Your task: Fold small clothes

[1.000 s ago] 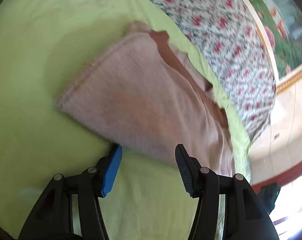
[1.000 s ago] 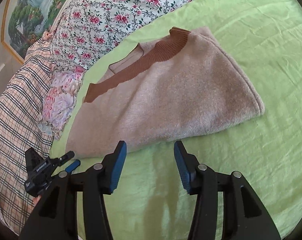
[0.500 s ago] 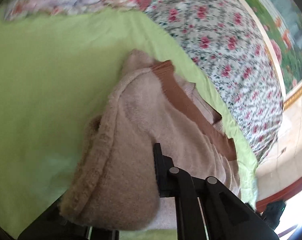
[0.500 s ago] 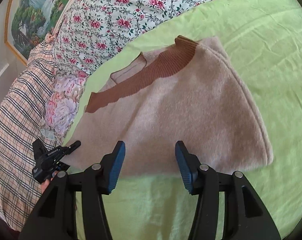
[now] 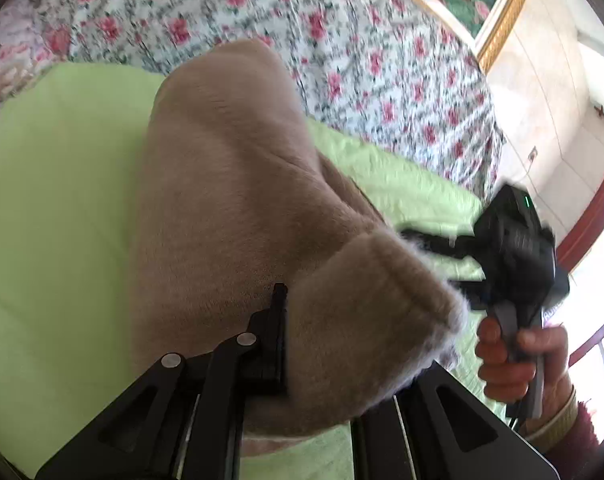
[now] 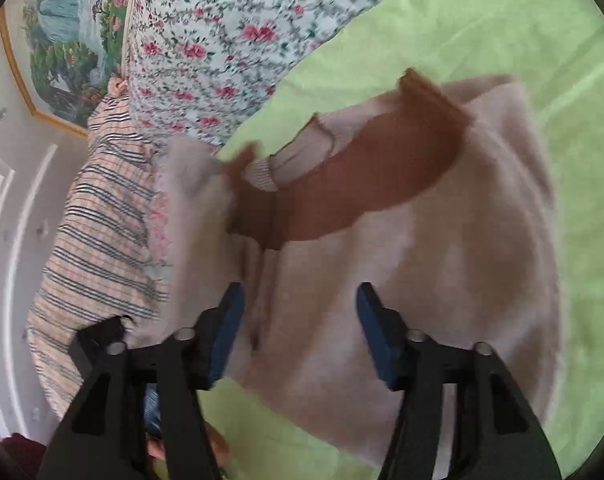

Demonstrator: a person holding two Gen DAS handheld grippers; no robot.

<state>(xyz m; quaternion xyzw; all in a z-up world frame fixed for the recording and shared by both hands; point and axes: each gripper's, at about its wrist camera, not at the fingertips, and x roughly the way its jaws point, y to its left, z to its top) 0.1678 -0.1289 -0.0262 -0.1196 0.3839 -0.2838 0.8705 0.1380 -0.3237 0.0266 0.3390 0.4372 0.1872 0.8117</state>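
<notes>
The working surface is a bed covered with a light green sheet point(image 6: 502, 20), creased in places. A floral quilt point(image 5: 342, 52), white with red roses, is bunched along the sheet's far edge from 10 to 2 o'clock in the left wrist view. In the right wrist view a plaid blanket point(image 6: 97, 216) with dark stripes lies at 9 o'clock beside that quilt. A gold-framed landscape painting point(image 6: 65, 36) hangs on the wall at 10 o'clock, and a white panelled door point(image 6: 5, 280) stands at 8 o'clock. The beige sweater point(image 6: 422, 272) with brown neckline trim lies on the sheet at the centre of the right wrist view. The left gripper point(image 5: 285, 340) is clamped on a folded corner of the sweater, lifted clear of the sheet. The right gripper point(image 6: 297, 324) stands wide, its jaws having just been opening, with the sweater's near edge beneath them but not pinched. The person's right hand point(image 5: 514, 356) grasps that gripper's handle at 4 o'clock in the left wrist view.
</notes>
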